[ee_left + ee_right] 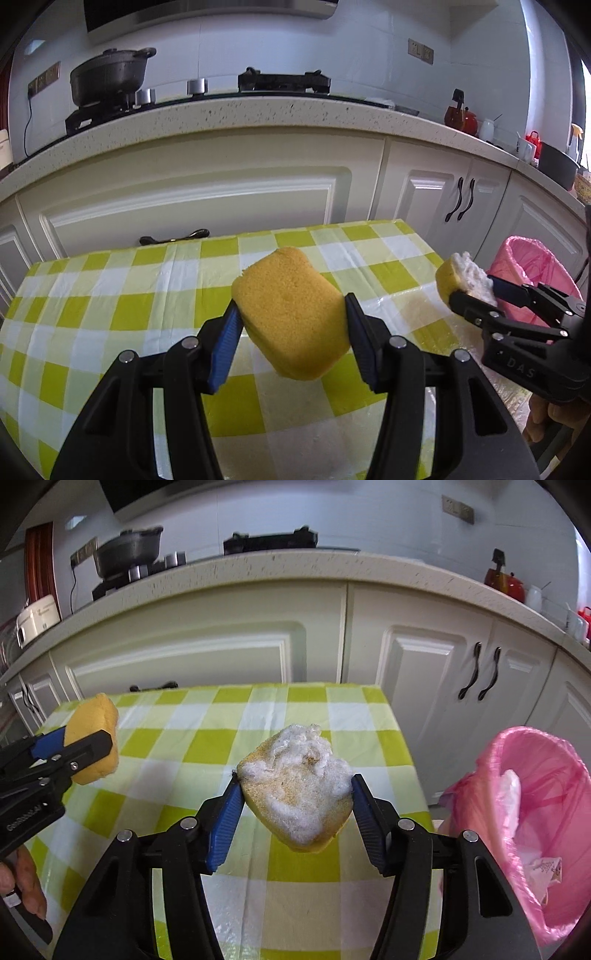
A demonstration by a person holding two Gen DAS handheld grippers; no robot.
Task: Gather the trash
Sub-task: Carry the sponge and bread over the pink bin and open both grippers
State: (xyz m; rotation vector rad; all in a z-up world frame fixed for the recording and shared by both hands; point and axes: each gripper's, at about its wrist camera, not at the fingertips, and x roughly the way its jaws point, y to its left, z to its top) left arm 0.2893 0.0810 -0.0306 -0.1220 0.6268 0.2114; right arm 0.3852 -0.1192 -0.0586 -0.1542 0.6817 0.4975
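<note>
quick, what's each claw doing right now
Left claw: closed on a clean yellow sponge.
Right claw: closed on a yellow sponge topped with white fluff.

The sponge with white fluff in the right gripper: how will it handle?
The fluff-topped sponge looks porous, so probably soft and light. The right gripper pinches its sides, so it likely squashes. The loose white fluff may shed.
</note>
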